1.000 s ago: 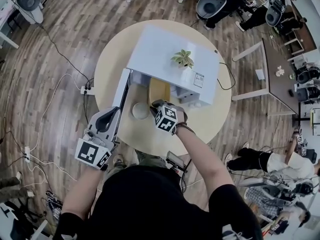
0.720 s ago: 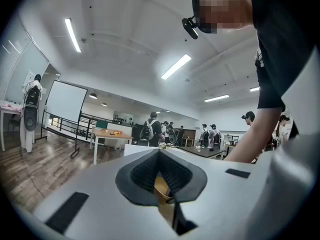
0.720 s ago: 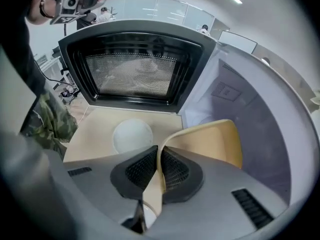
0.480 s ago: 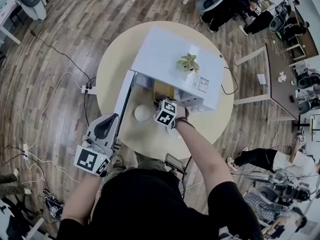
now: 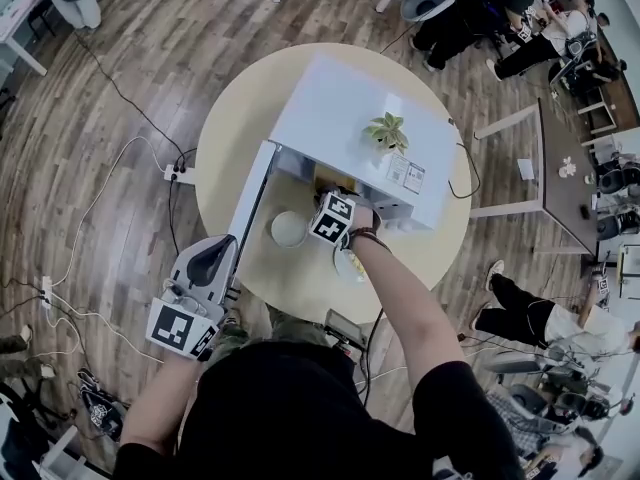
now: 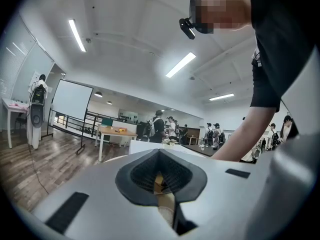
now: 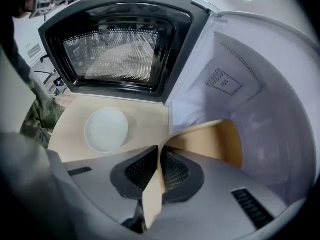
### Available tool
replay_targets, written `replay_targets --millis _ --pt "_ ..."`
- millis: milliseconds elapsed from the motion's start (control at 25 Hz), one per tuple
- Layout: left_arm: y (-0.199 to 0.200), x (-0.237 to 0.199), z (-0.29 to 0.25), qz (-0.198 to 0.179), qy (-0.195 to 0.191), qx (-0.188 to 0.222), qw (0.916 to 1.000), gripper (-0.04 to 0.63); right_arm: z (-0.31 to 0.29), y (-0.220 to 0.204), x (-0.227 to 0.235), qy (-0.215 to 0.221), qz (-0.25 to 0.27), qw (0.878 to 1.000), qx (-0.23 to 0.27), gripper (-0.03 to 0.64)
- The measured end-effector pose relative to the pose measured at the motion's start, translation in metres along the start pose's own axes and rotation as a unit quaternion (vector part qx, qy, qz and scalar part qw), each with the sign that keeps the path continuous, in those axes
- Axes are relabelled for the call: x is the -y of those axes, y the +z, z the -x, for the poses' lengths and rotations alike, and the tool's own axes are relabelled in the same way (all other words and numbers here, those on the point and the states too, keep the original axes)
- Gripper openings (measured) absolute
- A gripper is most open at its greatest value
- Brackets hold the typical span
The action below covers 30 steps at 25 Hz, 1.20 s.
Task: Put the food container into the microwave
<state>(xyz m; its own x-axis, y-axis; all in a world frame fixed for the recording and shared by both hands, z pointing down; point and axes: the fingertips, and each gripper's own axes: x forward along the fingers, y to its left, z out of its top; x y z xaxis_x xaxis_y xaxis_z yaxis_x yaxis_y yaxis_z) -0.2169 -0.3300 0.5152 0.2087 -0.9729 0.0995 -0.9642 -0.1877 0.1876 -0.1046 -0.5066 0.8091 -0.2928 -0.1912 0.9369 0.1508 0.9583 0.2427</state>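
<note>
The white microwave [image 5: 350, 108] stands on a round table [image 5: 230, 128] with its door [image 5: 252, 193] swung open to the left. My right gripper [image 5: 333, 208] is at the opening, shut on the rim of a tan food container [image 7: 210, 141]. The container's far end reaches into the pale cavity [image 7: 260, 109]. In the head view only a strip of the container [image 5: 325, 178] shows under the microwave's top edge. My left gripper [image 5: 205, 263] hangs off the table's near left edge, below the door's end. It [image 6: 160, 151] points out over the room, shut and holding nothing.
A white round lid [image 5: 289, 229] lies on the table in front of the open door [image 7: 120, 44], left of the container. A small potted plant [image 5: 387, 130] sits on the microwave. A power strip [image 5: 180, 175] and cables lie on the floor at left.
My right gripper has carried the container forward from above the table into the microwave's opening. The left gripper has barely shifted.
</note>
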Motion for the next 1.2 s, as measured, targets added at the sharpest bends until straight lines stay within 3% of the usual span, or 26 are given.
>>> replay_targets --millis 560,960,1200 --pt "-0.005 0.001 0.002 0.005 0.013 -0.005 0.9999 0.018 -0.012 -0.001 0.040 -0.096 0.006 0.995 -0.020 0.034" --pt "-0.010 0.003 0.002 0.009 0.017 -0.013 0.9997 0.018 -0.019 0.001 0.059 -0.125 0.011 0.992 -0.015 0.035" --pt "-0.008 0.003 0.003 0.007 0.016 -0.015 0.9997 0.018 -0.018 0.002 0.067 -0.155 0.002 0.988 -0.010 0.123"
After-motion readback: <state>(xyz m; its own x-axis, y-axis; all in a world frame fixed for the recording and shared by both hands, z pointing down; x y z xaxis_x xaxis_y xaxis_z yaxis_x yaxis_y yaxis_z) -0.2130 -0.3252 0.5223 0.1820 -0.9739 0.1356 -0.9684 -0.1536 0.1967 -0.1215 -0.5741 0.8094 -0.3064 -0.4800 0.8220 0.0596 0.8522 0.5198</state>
